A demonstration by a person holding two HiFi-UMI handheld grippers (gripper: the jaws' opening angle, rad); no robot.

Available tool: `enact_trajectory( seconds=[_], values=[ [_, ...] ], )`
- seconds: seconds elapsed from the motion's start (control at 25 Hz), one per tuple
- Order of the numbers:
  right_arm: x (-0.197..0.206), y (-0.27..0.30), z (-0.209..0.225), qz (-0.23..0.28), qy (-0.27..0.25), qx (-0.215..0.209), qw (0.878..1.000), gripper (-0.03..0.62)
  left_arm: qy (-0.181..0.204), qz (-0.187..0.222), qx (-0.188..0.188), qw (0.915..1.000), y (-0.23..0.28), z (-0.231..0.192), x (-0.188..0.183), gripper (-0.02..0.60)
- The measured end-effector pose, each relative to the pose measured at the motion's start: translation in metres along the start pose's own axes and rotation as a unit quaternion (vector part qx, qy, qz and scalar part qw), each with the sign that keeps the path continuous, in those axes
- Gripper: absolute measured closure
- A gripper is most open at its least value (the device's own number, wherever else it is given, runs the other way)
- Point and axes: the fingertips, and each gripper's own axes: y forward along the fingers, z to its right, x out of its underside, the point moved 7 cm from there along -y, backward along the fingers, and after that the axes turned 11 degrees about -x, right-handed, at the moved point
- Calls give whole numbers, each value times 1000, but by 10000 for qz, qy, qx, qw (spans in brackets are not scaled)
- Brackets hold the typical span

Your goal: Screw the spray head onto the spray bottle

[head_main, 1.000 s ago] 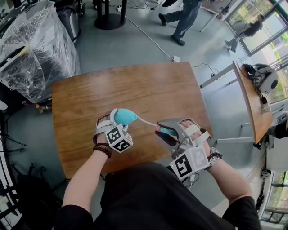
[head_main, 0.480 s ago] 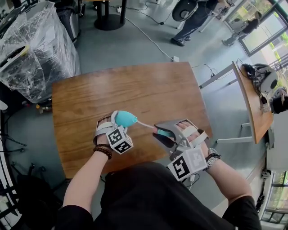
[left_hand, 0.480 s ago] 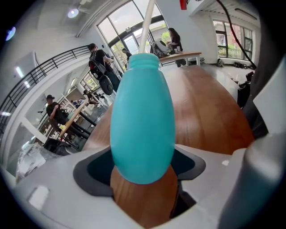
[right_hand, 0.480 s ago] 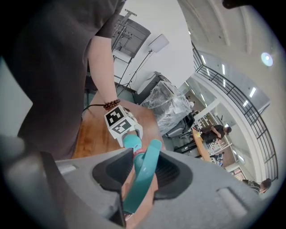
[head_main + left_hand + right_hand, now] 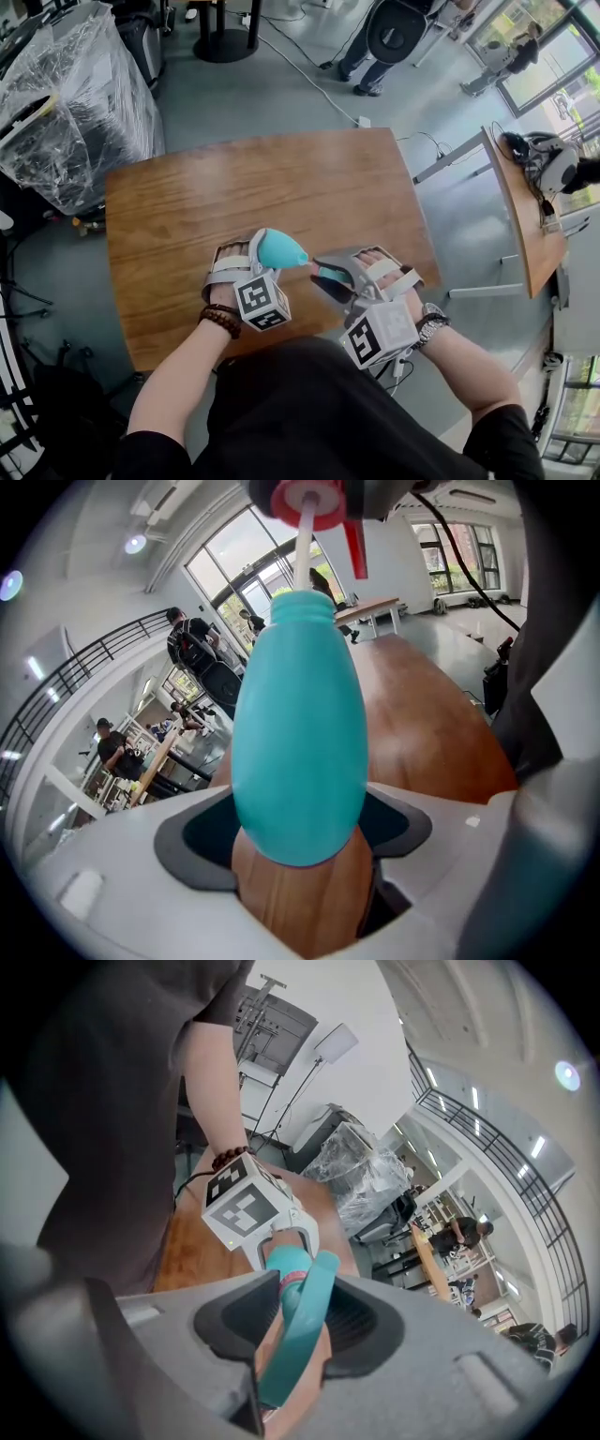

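My left gripper is shut on the teal spray bottle, held tilted above the wooden table with its neck toward the right. In the left gripper view the bottle fills the space between the jaws. A white dip tube runs from its neck up to the spray head's red collar. My right gripper is shut on the teal spray head. In the right gripper view the spray head sits between the pads, with the bottle just beyond it.
The left gripper's marker cube is close in front of the right gripper. A plastic-wrapped bundle stands at the left beyond the table. A second table is at the right. People walk at the far end of the room.
My left gripper has carried the bottle up and to the right, toward the spray head. The stretch of white tube that showed between them is now mostly hidden. The right gripper has hardly moved.
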Motion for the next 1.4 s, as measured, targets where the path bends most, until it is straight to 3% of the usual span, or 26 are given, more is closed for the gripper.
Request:
enact_trajectory(
  seconds=[0.64, 1.04, 1.24, 1.4],
  values=[
    [9, 5, -1, -41, 97, -114, 9999, 467, 293, 279, -14, 9992, -21, -3, -33, 170],
    [8, 3, -2, 211, 28, -291, 9993, 466, 391, 487, -151, 9979, -28, -6, -38, 181],
    [10, 6, 4, 425, 591, -381, 9966, 467, 290, 441, -238, 9983, -28, -9, -37, 186],
    [11, 9, 8, 278, 1318, -376, 9902, 467, 350, 277, -324, 9985, -25, -8, -35, 189]
  ],
)
